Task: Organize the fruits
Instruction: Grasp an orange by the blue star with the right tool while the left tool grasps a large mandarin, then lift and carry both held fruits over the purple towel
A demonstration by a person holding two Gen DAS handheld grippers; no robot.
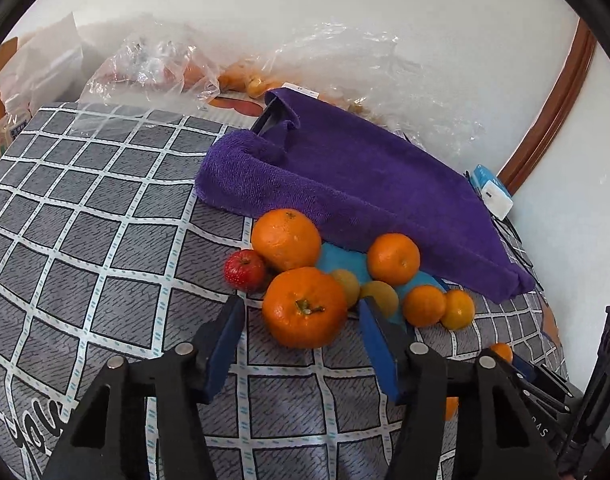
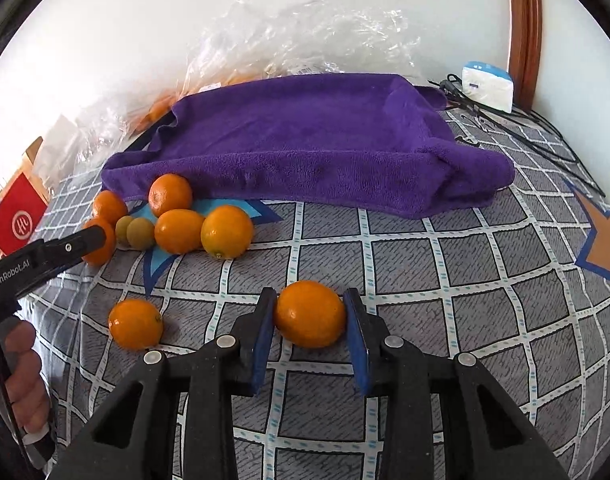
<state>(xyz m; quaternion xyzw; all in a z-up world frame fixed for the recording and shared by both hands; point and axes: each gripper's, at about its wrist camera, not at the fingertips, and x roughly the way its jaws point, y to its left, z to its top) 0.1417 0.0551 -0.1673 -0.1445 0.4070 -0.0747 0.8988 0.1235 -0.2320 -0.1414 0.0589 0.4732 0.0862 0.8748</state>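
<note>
Round glossy orange [image 2: 310, 314] pinched between right fingers [image 2: 265, 334], plush purple towel [image 2: 305, 140]

Ahead and to the right of the left claw [image 1: 303, 306] lie seven oranges [image 1: 285, 239], two small yellow-green fruits [image 1: 379, 298], one red fruit [image 1: 244, 270] and one purple towel [image 1: 365, 184].

Purple towel [image 1: 357, 184] drapes over something underneath — you cannot tell what. Fruit in clear plastic bags [image 1: 153, 68] behind it blurred, kind unclear. Small orange [image 1: 501, 351] half hidden behind your left claw's [image 1: 301, 340] frame. In right wrist view, red box [image 2: 19, 220] cut off by picture edge — logo unreadable.
</note>
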